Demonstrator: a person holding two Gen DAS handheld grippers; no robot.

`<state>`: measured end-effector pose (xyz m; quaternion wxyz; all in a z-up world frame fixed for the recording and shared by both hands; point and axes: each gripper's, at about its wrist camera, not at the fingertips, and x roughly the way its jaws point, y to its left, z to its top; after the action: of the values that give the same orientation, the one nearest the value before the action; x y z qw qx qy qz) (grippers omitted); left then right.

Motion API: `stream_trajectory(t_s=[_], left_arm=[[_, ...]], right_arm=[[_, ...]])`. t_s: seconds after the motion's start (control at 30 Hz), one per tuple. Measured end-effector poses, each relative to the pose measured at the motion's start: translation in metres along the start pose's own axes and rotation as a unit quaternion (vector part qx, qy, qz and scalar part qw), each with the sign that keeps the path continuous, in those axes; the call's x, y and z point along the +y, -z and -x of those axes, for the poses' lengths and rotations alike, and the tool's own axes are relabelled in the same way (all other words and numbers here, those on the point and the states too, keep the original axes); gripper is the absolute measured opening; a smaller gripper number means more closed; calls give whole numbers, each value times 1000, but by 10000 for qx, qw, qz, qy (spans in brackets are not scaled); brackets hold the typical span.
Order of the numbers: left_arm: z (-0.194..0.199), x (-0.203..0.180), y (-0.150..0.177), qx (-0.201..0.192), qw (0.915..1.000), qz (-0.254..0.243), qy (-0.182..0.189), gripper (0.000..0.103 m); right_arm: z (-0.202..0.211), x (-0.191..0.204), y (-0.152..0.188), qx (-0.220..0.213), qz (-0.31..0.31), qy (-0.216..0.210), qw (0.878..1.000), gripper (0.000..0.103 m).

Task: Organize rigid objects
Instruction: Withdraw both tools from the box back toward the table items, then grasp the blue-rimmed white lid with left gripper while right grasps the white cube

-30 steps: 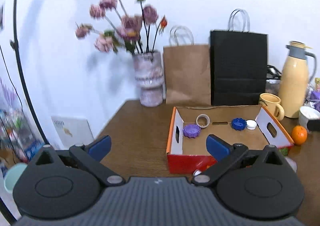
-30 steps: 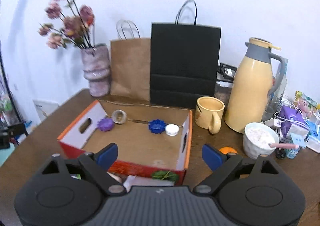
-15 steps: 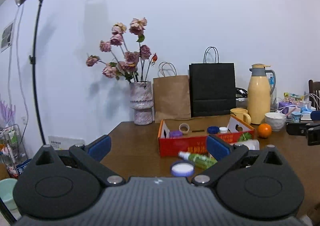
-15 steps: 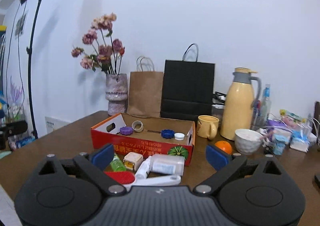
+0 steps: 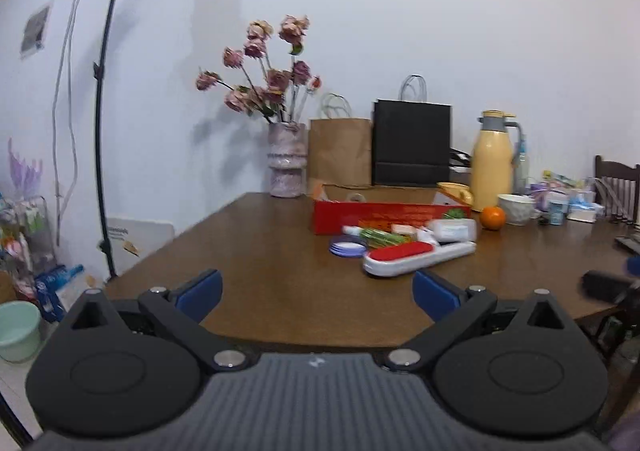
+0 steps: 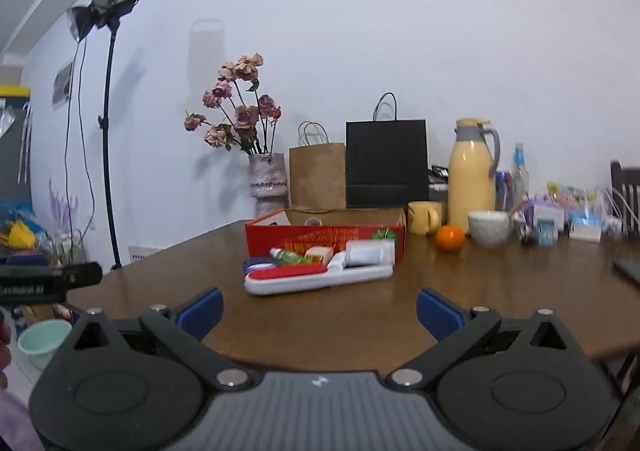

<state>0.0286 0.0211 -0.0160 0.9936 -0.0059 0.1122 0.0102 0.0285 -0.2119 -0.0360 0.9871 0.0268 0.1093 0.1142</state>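
A red cardboard box [image 5: 384, 213] [image 6: 324, 235] stands open on the brown table [image 5: 272, 271] [image 6: 400, 303]. In front of it lie a white and red lint brush [image 5: 416, 257] [image 6: 316, 277], a green tube [image 5: 376, 237] [image 6: 290, 256], a round blue-white lid [image 5: 347, 246] [image 6: 256, 263], a small yellow box [image 6: 319, 253] and a white bottle [image 5: 452, 230] [image 6: 368, 253]. My left gripper [image 5: 318, 291] is open and empty over the table's near edge. My right gripper [image 6: 320, 309] is open and empty, well short of the objects.
Behind the box stand a vase of dried roses [image 6: 267, 187], a brown bag [image 6: 317, 176], a black bag [image 6: 386, 163], a yellow thermos [image 6: 471, 175], a yellow mug [image 6: 424, 217], an orange [image 6: 450, 237] and a white bowl [image 6: 489, 228]. A light stand [image 6: 106, 131] is left.
Both grippers have pulled far back and down from over the box to the table's near edge. The loose objects in front of the box have come into view.
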Motion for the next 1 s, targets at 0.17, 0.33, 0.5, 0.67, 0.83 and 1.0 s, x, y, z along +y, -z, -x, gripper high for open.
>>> stream_trajectory(t_s=[0.17, 0.33, 0.5, 0.67, 0.83, 1.0], left_arm=[[1, -5, 4, 155, 9997, -55, 207, 103], [0, -4, 4, 188, 9997, 3, 186, 103], [2, -7, 3, 148, 9996, -48, 247, 103], [-2, -7, 4, 108, 9997, -95, 216, 103], [-32, -13, -3, -4, 9992, -380, 102, 103], [-86, -15, -14, 391, 9986, -174, 299, 103]], right_arm=[[-2, 13, 5, 49, 198, -159, 9997, 103], [-1, 10, 2, 21, 122, -68, 9999, 103], [1, 12, 1, -34, 190, -64, 9998, 103], [-6, 8, -1, 19, 174, -76, 9998, 103], [-35, -2, -9, 39, 326, -88, 9994, 103], [-91, -18, -24, 311, 171, -162, 9992, 96]])
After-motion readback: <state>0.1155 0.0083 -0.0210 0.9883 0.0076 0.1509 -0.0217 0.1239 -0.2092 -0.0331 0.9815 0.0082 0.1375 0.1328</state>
